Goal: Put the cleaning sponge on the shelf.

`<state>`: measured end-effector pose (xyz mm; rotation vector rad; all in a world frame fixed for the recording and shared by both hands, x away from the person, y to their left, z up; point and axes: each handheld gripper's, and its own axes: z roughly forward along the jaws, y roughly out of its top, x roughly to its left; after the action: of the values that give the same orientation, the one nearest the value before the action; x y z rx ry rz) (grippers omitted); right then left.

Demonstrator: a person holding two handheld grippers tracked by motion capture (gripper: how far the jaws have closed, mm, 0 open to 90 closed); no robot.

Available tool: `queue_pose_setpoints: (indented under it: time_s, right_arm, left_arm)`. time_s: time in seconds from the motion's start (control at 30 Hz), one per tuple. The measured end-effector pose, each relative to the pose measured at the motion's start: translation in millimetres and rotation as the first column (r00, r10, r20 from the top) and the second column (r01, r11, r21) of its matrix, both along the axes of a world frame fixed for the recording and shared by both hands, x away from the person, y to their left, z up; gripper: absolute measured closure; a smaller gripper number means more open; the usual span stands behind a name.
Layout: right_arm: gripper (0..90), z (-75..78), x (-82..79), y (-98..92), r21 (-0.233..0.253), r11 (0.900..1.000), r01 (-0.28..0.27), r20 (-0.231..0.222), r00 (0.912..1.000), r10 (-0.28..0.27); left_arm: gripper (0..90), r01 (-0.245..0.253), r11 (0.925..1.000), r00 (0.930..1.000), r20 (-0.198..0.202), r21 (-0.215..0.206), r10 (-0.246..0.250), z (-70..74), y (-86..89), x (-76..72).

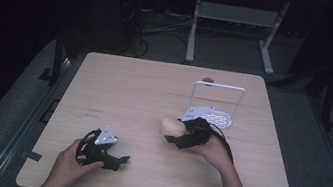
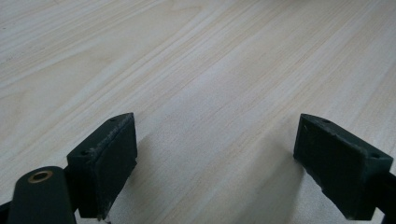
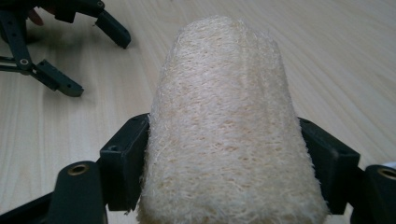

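**Operator:** Loofah sponge (image 1: 171, 126) first. From the high view I've got it clamped in my right gripper (image 1: 179, 132), out over the middle of the table (image 1: 130, 83), just in front of the white wire rack (image 1: 217, 104) with its perforated base. I can't tell from up here whether the sponge is clear of the wood or brushing it.

**Observer:** And your left?

**Operator:** My left gripper (image 1: 119, 159) is low near the front edge, well apart from the sponge, with nothing in it.

**Observer:** Does the left gripper view agree?

**Operator:** Yes. Both jaws stand wide apart there, with bare wood grain between them and nothing within reach.

**Observer:** Right gripper view?

**Operator:** The loofah sponge (image 3: 224, 135) sits squarely between my two jaws, one pad (image 3: 125, 161) pressed against each flank, the fibrous body running away from the camera. The grip looks firm and centred. Farther off, top left, I can see the left gripper (image 3: 77, 53) splayed open above the table.

**Observer:** So how far along are you?

**Operator:** I'd judge the pick is done: the sponge is secured. What's left is the placing, and since the rack is the only other thing on the table, I take that as the likely destination. Nothing rests in it yet.
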<state>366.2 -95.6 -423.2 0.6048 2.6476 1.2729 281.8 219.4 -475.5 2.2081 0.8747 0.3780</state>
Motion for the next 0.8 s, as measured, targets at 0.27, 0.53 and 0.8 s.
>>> queue_pose_setpoints:
  time_s: [0.27, 0.53, 0.8]
  right_arm:
    - [26.6, 2.6, 4.5, -12.4, 0.007, 0.999, 0.05, 0.013, 0.9987, -0.05]
    - [26.6, 3.1, 8.1, -22.7, 0.007, 0.996, 0.092, 0.015, 0.9956, -0.092]
    - [26.6, 3.9, 11.1, -32.0, 0.011, 0.992, 0.127, 0.023, 0.9916, -0.127]
  left_arm:
    - [12.8, -0.001, 1.0, 1.0, 0.0, -0.001, 0.001, 0.0, 0.0, 0.0]
    - [12.8, 0.0, 1.0, 1.0, 0.0, 0.0, 0.0, 0.0, 0.0, 0.0]
    - [12.8, 0.0, 1.0, 1.0, 0.0, 0.0, 0.0, 0.0, 0.0, 0.0]
